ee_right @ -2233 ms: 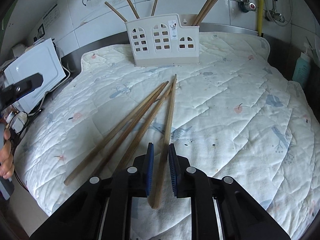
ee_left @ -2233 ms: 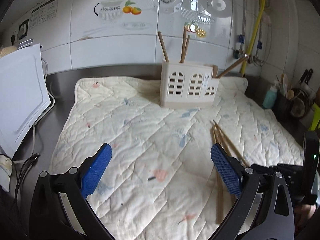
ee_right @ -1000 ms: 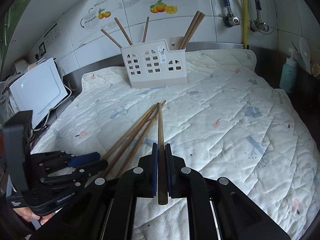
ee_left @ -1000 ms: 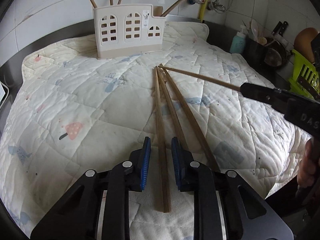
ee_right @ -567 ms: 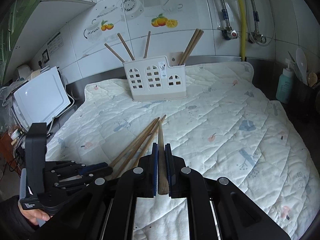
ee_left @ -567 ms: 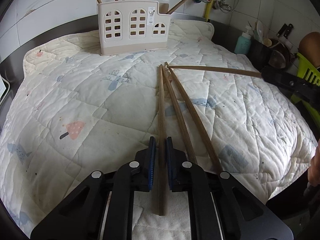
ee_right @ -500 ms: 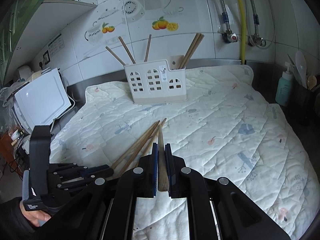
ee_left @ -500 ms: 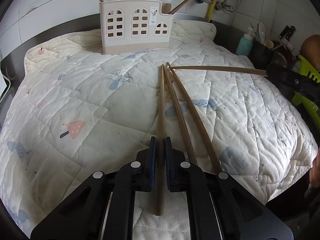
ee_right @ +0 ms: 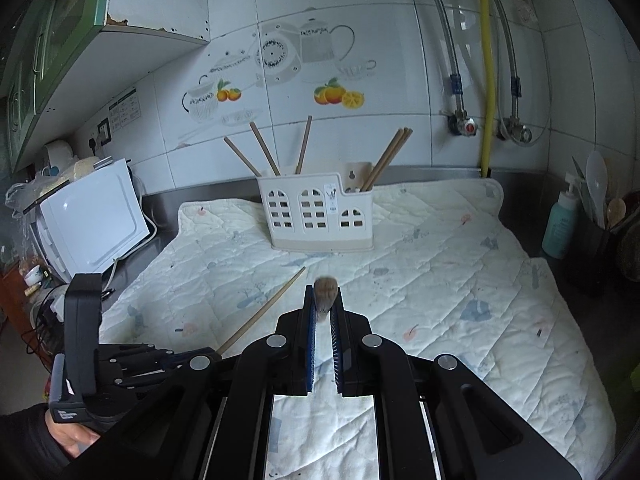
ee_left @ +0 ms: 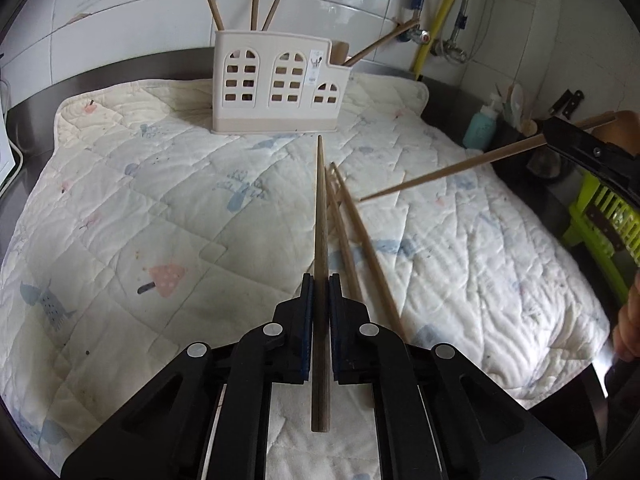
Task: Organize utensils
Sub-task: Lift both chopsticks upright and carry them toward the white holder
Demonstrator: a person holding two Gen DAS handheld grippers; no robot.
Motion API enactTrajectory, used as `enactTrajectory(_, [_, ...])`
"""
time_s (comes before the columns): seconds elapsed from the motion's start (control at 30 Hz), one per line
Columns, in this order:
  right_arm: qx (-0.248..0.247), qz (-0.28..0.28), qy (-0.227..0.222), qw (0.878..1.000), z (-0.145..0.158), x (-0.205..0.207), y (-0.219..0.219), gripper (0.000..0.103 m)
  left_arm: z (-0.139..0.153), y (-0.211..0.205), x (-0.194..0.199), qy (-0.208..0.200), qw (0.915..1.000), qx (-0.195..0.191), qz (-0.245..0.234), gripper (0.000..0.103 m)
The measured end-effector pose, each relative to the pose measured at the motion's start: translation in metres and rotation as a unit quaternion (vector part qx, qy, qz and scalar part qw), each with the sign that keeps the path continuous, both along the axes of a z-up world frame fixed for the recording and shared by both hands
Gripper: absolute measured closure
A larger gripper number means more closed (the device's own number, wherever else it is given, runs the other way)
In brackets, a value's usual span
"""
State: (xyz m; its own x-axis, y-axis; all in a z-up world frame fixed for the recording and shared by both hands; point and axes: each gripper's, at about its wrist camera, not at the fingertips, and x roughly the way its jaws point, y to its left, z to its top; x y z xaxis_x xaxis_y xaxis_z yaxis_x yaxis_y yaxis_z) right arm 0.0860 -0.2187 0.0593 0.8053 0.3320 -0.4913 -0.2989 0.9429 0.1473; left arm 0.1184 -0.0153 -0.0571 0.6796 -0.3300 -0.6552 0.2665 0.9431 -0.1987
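- Cream plastic utensil holder with arched cut-out windows (ee_left: 276, 84) stood at far centre of quilted white printed mat (ee_left: 120, 208), against tiled wall.
- Already stowed: three long wooden chopsticks (ee_right: 264, 152) upright-tilted in holder's left section, two more wooden chopsticks (ee_right: 390, 156) leaning right out of the low right section. Counted as done.
- Left gripper (ee_left: 319, 280) pressed tight on a long brown wooden chopstick (ee_left: 320, 216); stick ran forward, tip pointing toward holder but stopping short of it. Appeared lifted off mat, not certain.
- Right gripper (ee_right: 323, 292) clamped on another wooden chopstick (ee_right: 325, 289), seen end-on in its own view; in left view same stick (ee_left: 452, 170) crossed from far right, clearly raised, tip over mid-mat.
- Left to do: both held sticks not yet in holder.
- Pair of loose wooden chopsticks (ee_left: 352, 232) lay on mat just right of the left-held one, near-parallel, ends close together at far side. Untouched.
- Judged roughly halfway: five in, two in transit, two waiting.
- Next likely needed: tilt each stick upright over a compartment, then release. Risk: long sticks clipping holder rim or the ones already inside.
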Motion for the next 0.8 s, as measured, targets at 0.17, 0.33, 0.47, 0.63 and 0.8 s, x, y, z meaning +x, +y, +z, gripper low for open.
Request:
enactTrajectory(0.17, [-0.001, 0.008, -0.018, 1.000, 0.018, 0.005, 0.001, 0.096, 0.017, 0.004, 0.005, 0.004, 0.9999, 0.002, -0.015, 0.097])
enactTrajectory(0.33, [-0.004, 0.010, -0.033, 0.999, 0.029, 0.006, 0.003, 0.096, 0.014, 0.005, 0.009, 0.024, 0.9987, 0.027, -0.035, 0.097])
enactTrajectory(0.47, [-0.007, 0.013, -0.035, 0.999, 0.030, 0.006, 0.004, 0.096, 0.005, 0.008, 0.005, 0.028, 0.9981, 0.040, -0.037, 0.097])
enactTrajectory(0.63, [-0.014, 0.017, -0.034, 0.999, 0.030, 0.009, 0.006, 0.096, 0.019, 0.019, 0.001, 0.003, 0.9995, 0.023, -0.023, 0.097])
enactTrajectory(0.8, [-0.018, 0.021, -0.039, 0.999, 0.034, 0.010, 0.009, 0.096, 0.032, 0.015, 0.006, 0.002, 0.9980, 0.048, -0.041, 0.097])
